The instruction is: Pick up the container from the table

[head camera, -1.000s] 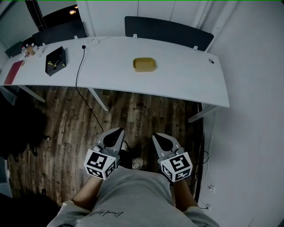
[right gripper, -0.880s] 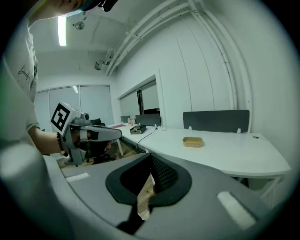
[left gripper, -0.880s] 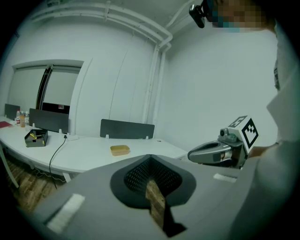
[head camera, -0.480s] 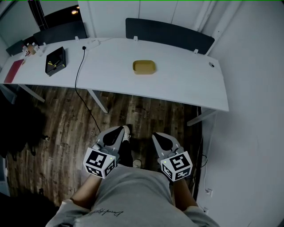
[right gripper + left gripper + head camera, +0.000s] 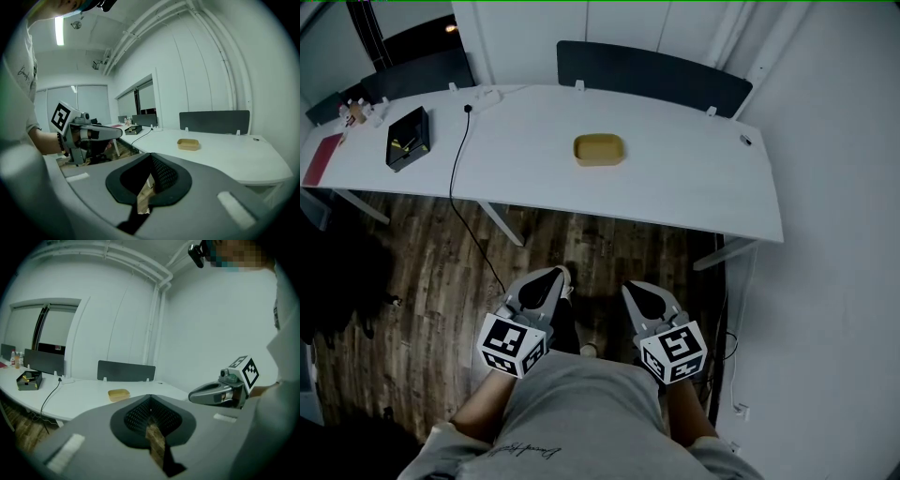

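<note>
While you hold both grippers side by side above the wood floor [image 5: 422, 272], your left gripper [image 5: 551, 277] and right gripper [image 5: 634, 289] each have their jaws pressed together with nothing between them. The yellow container [image 5: 599, 150] sits on the white table [image 5: 703, 187], well ahead of both sets of fingertips and roughly midway between them. A black box [image 5: 406, 139] lies far left of your left fingertips.
</note>
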`<move>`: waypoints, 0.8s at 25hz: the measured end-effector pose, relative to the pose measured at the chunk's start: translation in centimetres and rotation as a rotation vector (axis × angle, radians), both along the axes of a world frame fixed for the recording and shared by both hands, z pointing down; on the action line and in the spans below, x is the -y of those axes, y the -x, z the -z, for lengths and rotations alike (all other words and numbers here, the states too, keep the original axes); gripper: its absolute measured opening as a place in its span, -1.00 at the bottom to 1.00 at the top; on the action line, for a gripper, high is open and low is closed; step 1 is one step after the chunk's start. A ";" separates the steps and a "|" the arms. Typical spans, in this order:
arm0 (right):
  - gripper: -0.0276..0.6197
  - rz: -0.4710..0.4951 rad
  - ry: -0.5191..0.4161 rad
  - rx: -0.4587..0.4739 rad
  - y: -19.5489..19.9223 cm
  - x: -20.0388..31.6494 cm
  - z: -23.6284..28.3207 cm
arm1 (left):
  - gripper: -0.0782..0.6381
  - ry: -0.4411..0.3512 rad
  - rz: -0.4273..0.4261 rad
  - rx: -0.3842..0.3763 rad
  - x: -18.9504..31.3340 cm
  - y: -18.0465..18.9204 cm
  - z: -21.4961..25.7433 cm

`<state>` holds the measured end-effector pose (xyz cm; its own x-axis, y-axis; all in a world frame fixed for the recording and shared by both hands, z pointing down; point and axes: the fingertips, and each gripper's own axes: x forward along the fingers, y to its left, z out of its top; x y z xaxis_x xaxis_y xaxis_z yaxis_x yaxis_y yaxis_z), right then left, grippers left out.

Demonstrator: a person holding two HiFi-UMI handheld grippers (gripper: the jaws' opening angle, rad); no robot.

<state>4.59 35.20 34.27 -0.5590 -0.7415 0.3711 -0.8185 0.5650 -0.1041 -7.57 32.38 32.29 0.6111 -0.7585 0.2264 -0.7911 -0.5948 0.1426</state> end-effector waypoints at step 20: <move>-0.87 -0.079 0.050 0.022 -0.5 14.8 -1.5 | -0.78 0.051 -0.053 0.007 16.2 -0.4 -2.1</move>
<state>5.12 20.35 35.81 -0.5083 -0.7641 0.3972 -0.8573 0.4927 -0.1493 -7.17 16.17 34.35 0.6481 -0.7128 0.2682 -0.7601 -0.6277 0.1683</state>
